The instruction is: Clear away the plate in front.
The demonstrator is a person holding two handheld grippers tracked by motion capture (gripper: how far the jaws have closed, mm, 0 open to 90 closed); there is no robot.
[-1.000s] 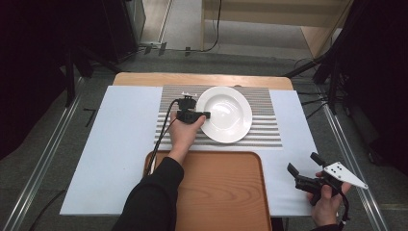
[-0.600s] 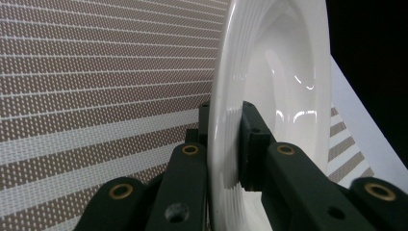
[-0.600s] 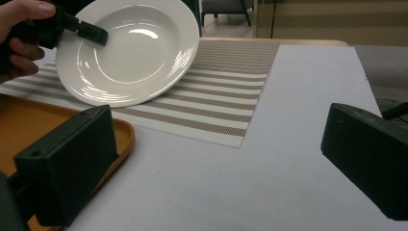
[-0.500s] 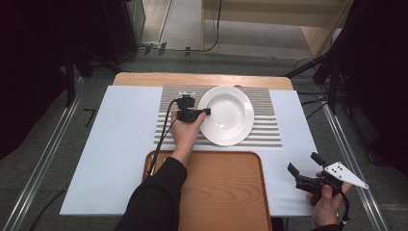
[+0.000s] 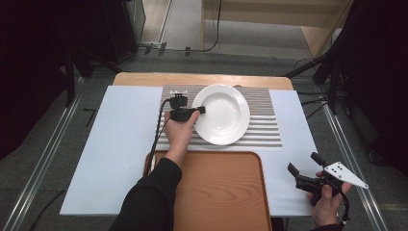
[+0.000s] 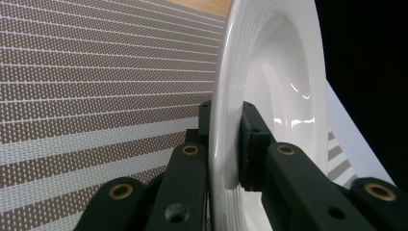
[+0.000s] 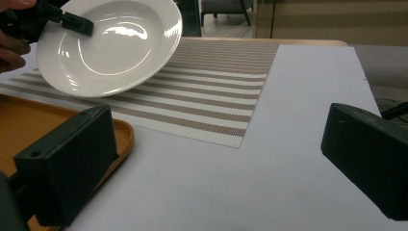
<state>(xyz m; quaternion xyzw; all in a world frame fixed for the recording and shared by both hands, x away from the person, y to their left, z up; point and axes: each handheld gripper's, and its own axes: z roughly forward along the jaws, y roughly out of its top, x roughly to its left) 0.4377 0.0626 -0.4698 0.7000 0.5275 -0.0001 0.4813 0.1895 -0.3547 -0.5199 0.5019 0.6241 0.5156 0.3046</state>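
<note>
A white deep plate [image 5: 222, 113] hangs tilted above the striped placemat [image 5: 262, 130], lifted off it as the right gripper view shows [image 7: 108, 45]. My left gripper [image 5: 198, 110] is shut on the plate's left rim. In the left gripper view the plate's rim [image 6: 222, 144] runs between the two black jaws, one pad on each face. My right gripper [image 5: 304, 169] is held low at the table's right front corner, open, with nothing between its jaws; its two pads [image 7: 67, 163] stand wide apart over the white table cover [image 7: 269, 159].
A brown wooden tray [image 5: 221, 192] lies at the front middle of the table, just below the placemat. The white cover [image 5: 115, 144] spreads to the left. Dark stands and cables surround the table.
The left gripper has lifted the plate off the placemat and carried it slightly up and away. The right gripper has stayed in place.
</note>
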